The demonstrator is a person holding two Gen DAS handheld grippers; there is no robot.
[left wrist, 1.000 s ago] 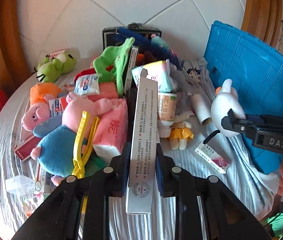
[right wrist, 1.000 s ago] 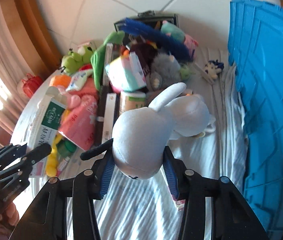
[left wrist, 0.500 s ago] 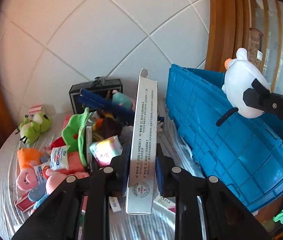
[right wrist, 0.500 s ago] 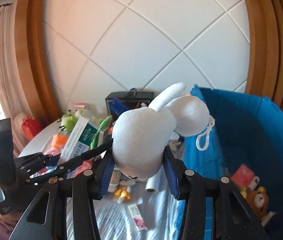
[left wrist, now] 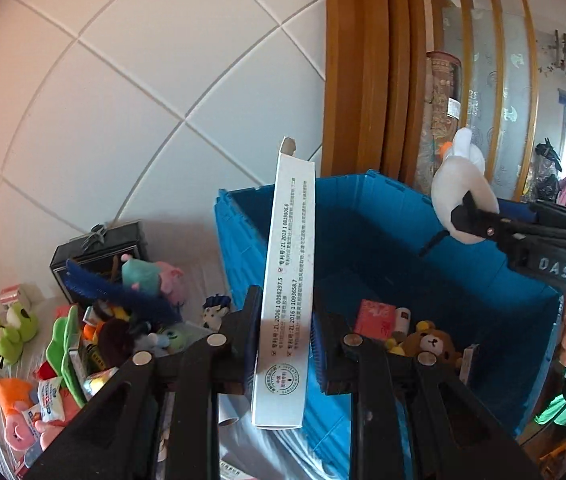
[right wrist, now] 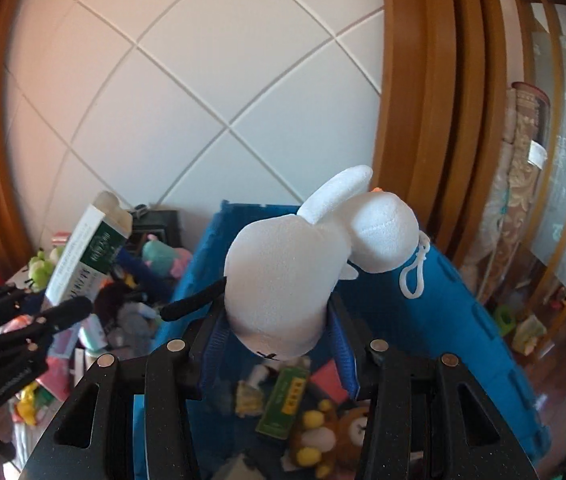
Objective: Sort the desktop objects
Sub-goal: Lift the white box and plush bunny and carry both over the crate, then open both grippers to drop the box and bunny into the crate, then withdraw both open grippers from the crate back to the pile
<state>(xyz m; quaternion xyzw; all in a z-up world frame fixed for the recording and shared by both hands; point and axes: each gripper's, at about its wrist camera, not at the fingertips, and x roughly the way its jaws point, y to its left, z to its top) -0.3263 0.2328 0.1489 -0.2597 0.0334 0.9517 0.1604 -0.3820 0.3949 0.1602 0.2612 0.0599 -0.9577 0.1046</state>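
My left gripper [left wrist: 285, 332] is shut on a long white carton [left wrist: 289, 280] with printed text, held upright at the near left edge of the blue bin [left wrist: 403, 208]. My right gripper [right wrist: 277, 330] is shut on a white plush bird [right wrist: 303, 260] with a loop cord, held above the blue bin [right wrist: 463, 308]. The bird and right gripper [left wrist: 475, 220] also show at the right of the left wrist view. The carton [right wrist: 87, 256] shows at the left of the right wrist view.
The bin holds a teddy bear [left wrist: 433, 342], a red packet [left wrist: 375, 316], a green box [right wrist: 285, 404]. Left of it the table carries a pile of plush toys [left wrist: 15, 328], packets and a black box [left wrist: 99, 248]. A tiled wall stands behind.
Both grippers have lifted off the table pile and swung right to the blue bin, still holding the carton and the plush bird. The bin's inside has come into view.
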